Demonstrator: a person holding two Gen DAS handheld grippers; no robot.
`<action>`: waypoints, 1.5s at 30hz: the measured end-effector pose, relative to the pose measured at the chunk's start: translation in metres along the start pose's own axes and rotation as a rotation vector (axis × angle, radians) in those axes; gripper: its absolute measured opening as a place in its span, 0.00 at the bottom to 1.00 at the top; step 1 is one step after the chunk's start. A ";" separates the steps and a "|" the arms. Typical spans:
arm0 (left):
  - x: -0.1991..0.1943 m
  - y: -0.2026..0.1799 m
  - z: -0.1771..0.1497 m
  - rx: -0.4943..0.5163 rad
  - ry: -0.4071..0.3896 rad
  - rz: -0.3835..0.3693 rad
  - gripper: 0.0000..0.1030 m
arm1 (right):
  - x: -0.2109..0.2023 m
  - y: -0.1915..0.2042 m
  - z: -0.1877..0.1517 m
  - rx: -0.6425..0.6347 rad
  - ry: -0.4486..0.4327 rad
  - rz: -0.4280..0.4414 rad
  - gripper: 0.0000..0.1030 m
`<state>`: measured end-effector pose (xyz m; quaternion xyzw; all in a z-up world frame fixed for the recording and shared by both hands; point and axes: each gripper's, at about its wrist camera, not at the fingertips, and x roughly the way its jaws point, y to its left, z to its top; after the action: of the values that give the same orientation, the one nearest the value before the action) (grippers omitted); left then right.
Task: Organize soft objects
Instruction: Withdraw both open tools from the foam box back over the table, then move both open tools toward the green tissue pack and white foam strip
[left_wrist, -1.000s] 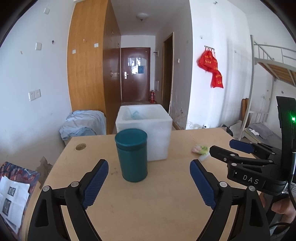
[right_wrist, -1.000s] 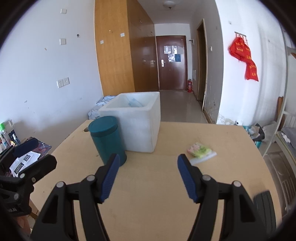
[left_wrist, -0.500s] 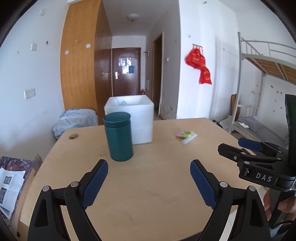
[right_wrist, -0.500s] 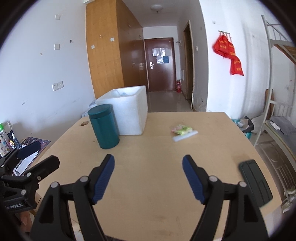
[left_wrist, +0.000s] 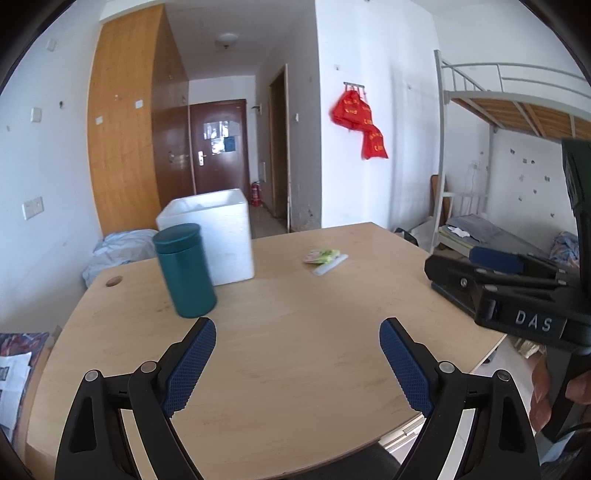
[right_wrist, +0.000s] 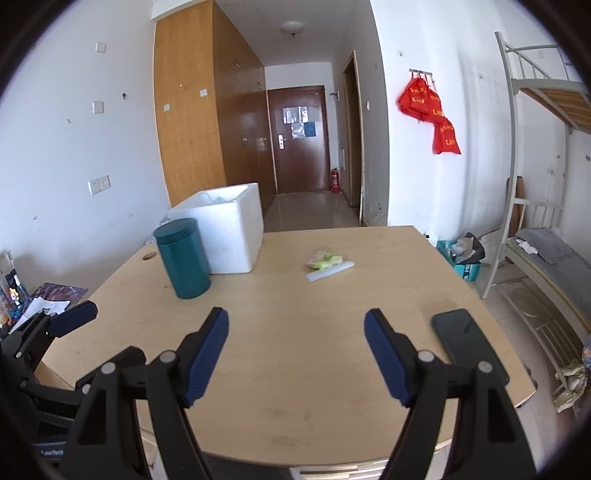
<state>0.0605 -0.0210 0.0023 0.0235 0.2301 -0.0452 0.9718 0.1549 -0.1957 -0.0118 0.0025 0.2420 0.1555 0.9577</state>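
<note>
Both the left gripper and the right gripper are hovering spread and empty low in the frame, the right one's jaws having just been opening with nothing between them, so the next move is probably reaching up-frame for the small green packet beside the white foam box.

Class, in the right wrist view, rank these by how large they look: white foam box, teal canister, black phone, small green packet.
1. white foam box
2. teal canister; black phone similar, but nearer, so unsure
3. small green packet

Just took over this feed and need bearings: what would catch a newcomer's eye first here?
A teal canister stands at the table's far left, right in front of a white foam box. A small green packet lies mid-table, a black phone near the right edge. Both the left gripper and right gripper hang open and empty.
</note>
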 end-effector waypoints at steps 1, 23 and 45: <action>0.003 -0.001 0.001 0.000 0.001 -0.006 0.88 | 0.004 -0.004 0.001 0.001 0.006 -0.006 0.77; 0.115 -0.006 0.040 -0.030 0.099 -0.090 0.88 | 0.092 -0.049 0.028 0.015 0.113 -0.005 0.77; 0.194 0.005 0.062 -0.040 0.186 -0.110 0.88 | 0.160 -0.063 0.060 -0.008 0.201 0.000 0.77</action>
<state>0.2610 -0.0355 -0.0298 -0.0045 0.3209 -0.0912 0.9427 0.3353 -0.2032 -0.0377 -0.0169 0.3365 0.1558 0.9286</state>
